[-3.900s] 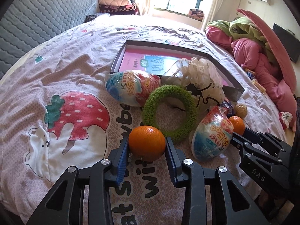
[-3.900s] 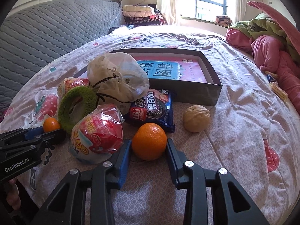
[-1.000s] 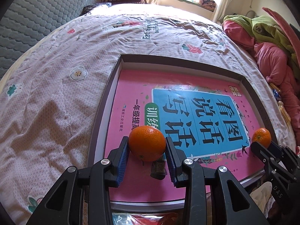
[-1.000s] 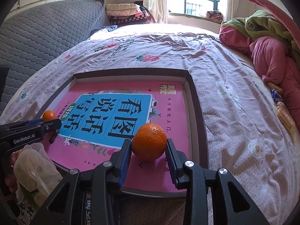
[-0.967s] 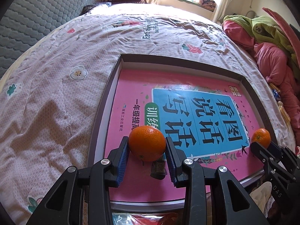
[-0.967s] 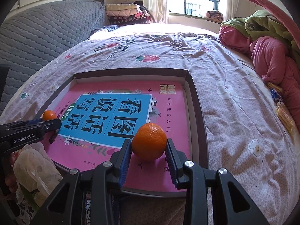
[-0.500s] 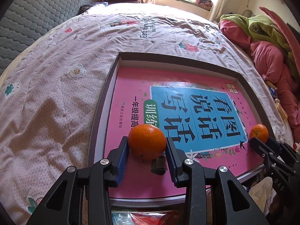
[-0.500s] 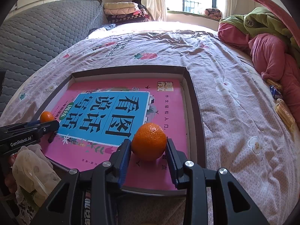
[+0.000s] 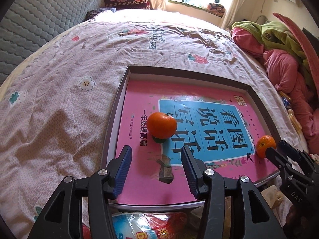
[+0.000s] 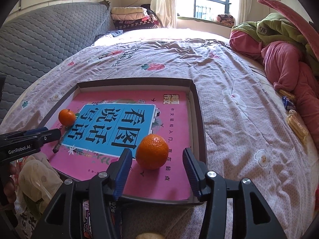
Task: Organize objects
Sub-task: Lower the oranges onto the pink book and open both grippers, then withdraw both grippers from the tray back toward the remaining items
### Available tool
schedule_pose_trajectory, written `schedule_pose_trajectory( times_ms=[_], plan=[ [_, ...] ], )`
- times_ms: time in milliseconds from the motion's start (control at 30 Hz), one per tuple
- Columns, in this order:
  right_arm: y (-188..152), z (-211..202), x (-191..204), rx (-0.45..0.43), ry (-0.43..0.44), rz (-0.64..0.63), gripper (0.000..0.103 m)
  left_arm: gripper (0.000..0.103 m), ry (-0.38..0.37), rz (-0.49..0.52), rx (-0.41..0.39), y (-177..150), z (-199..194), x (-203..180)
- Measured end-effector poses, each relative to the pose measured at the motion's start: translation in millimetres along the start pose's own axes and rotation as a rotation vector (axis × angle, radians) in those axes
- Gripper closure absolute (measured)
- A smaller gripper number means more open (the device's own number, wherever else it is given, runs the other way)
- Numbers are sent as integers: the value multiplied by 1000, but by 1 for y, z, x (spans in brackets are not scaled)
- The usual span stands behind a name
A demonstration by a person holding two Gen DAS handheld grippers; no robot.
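- Now my left gripper [image 9: 156,164] is spread wide, holding nothing; the round orange tangerine nearer the box's left wall [image 9: 163,126] sits on the pink-and-blue book cover [image 9: 201,127] just ahead of my blue pads, apart from both.
- My right gripper [image 10: 157,166] gapes too; the second orange tangerine [image 10: 152,151] rests between its tips, nearer the left pad, touching neither as far as I can tell.
- Only the right view shows the shallow brown cardboard box's [image 10: 196,107] right wall fully, and a pale rounded thing cut off at the bottom edge.
- Only the left view shows a red-and-blue plastic packet [image 9: 147,225], half hidden behind my fingers.
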State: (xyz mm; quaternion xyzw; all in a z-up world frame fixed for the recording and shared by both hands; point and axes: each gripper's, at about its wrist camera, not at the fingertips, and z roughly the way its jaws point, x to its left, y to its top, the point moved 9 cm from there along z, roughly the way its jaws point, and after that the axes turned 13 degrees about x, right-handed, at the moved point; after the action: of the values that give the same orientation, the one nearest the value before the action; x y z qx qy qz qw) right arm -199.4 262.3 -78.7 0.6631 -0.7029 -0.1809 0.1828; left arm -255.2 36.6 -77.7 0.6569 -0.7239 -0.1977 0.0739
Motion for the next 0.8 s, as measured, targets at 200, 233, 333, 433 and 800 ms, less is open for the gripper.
schedule_pose_trajectory(
  times_ms=[200,233,333,433,800],
  plan=[
    [5,-20,3,-68,-12,-9,44,44,-25,-3,-62,0,-27,-1],
    [6,-25,4,-81,-12,-11,43,44,-26,-3,-75,0,-32,-2],
    [8,-39,8,-124,-10,-19,40,41,-33,-2,-119,-4,-47,-3],
    [8,-53,13,-163,7,-19,37,36,-38,-6,-168,-7,-62,-4],
    [7,-92,27,-280,24,-32,30,30,-45,26,-310,-23,-109,-10]
  ],
)
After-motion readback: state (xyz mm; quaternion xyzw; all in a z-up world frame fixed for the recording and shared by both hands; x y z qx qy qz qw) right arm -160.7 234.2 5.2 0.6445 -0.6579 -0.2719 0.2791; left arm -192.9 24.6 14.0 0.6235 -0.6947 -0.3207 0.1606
